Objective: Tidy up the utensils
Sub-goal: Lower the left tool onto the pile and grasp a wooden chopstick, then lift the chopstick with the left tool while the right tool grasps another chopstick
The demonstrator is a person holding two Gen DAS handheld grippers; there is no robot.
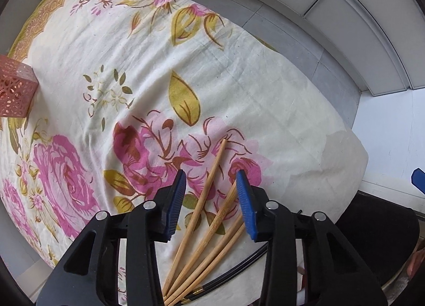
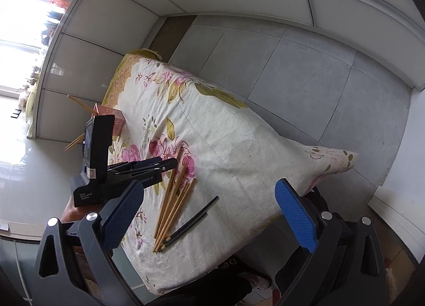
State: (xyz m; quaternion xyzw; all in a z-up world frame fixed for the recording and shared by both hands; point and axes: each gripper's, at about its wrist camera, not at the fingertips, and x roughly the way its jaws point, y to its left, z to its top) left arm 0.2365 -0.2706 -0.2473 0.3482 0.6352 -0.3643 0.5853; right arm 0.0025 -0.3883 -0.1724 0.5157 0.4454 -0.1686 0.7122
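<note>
Several bamboo chopsticks (image 1: 204, 215) lie fanned on the flowered tablecloth (image 1: 239, 88), with two black chopsticks (image 1: 247, 260) beside them. My left gripper (image 1: 212, 181) is open just above them, its blue pads straddling the bamboo sticks, gripping nothing. In the right wrist view the bamboo chopsticks (image 2: 175, 197) and black chopsticks (image 2: 191, 222) lie mid-table, and the left gripper (image 2: 170, 164) reaches over them from the left. My right gripper (image 2: 212, 213) is open and empty, held high above the table. A pink lattice holder (image 1: 14, 88) stands at the left; in the right wrist view (image 2: 117, 120) chopsticks stick out of it.
The cloth-covered table (image 2: 252, 146) stands on a grey tiled floor (image 2: 305, 72) with white panel walls (image 2: 106, 27) around it. A dark chair or clothing (image 1: 377, 237) sits at the near right edge.
</note>
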